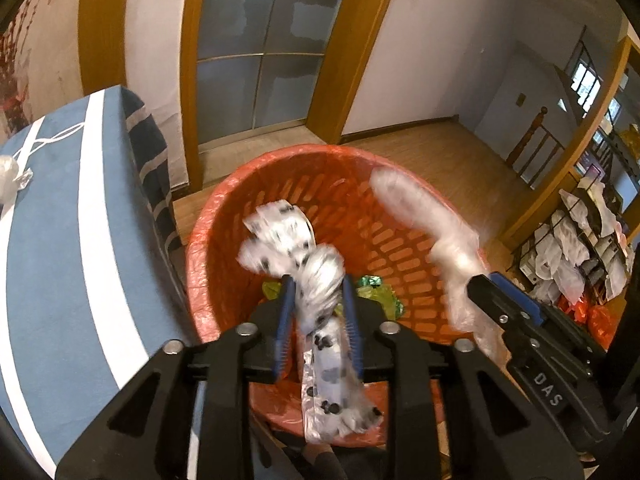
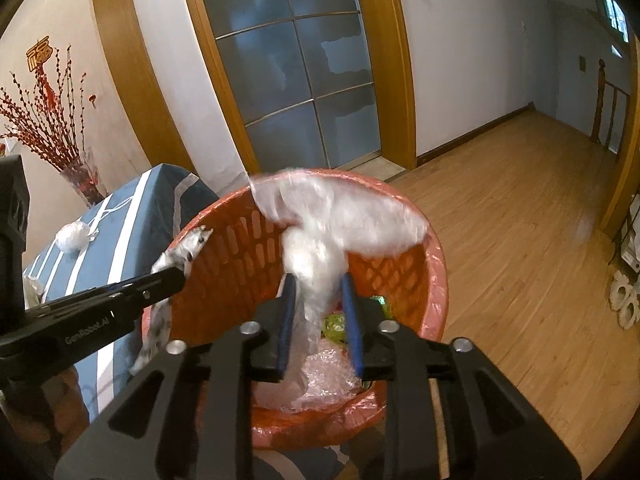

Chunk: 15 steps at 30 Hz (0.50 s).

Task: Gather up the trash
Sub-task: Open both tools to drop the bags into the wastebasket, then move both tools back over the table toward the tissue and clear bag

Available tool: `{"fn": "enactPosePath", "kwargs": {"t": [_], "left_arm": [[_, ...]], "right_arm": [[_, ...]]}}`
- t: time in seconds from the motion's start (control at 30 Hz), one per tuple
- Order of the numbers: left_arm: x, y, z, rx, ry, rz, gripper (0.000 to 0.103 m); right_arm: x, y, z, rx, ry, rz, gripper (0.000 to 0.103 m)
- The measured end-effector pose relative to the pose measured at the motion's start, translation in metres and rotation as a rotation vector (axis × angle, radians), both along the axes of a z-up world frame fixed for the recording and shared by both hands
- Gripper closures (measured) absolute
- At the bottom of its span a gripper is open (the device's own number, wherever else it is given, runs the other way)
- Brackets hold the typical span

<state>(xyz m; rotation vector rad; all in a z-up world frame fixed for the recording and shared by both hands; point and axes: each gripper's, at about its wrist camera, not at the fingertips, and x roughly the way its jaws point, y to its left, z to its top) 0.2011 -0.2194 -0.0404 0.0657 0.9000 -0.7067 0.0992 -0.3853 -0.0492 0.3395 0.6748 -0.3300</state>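
An orange lattice trash basket (image 1: 320, 168) lined with an orange bag stands on the floor; it also shows in the right wrist view (image 2: 400, 272). My left gripper (image 1: 316, 282) is shut on a white plastic bag with black spots (image 1: 296, 240) and holds it over the basket's near side. My right gripper (image 2: 318, 280) is shut on a clear crumpled plastic bag (image 2: 340, 216) and holds it over the basket. Green wrappers (image 1: 380, 292) and bubble wrap (image 2: 328, 376) lie inside the basket.
A table with a blue, white-striped cloth (image 1: 60, 240) stands left of the basket, with a crumpled white plastic ball (image 2: 72, 236) on it. A vase of red branches (image 2: 80, 176) stands behind. A glass door (image 2: 296, 68), wooden floor (image 2: 520, 240) and a cluttered rack (image 1: 576, 240) surround.
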Motion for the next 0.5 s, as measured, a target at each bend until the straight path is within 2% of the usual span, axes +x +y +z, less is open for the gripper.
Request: {"fn": "enactPosePath", "kwargs": {"t": [0.23, 0.3, 0.43, 0.5], "left_arm": [[0.003, 0.009, -0.001, 0.029, -0.003, 0.033, 0.066], [0.002, 0.014, -0.001, 0.040, -0.012, 0.046, 0.060], [0.003, 0.027, 0.000, 0.072, -0.033, 0.075, 0.056], [0.003, 0.036, 0.001, 0.086, -0.045, 0.092, 0.051]], "right_arm": [[-0.003, 0.001, -0.002, -0.013, 0.008, -0.011, 0.061], [-0.004, 0.002, -0.002, -0.019, 0.011, -0.010, 0.057], [-0.005, 0.009, -0.002, -0.024, 0.013, 0.000, 0.049], [-0.006, 0.014, -0.001, -0.026, 0.009, 0.011, 0.043]]}}
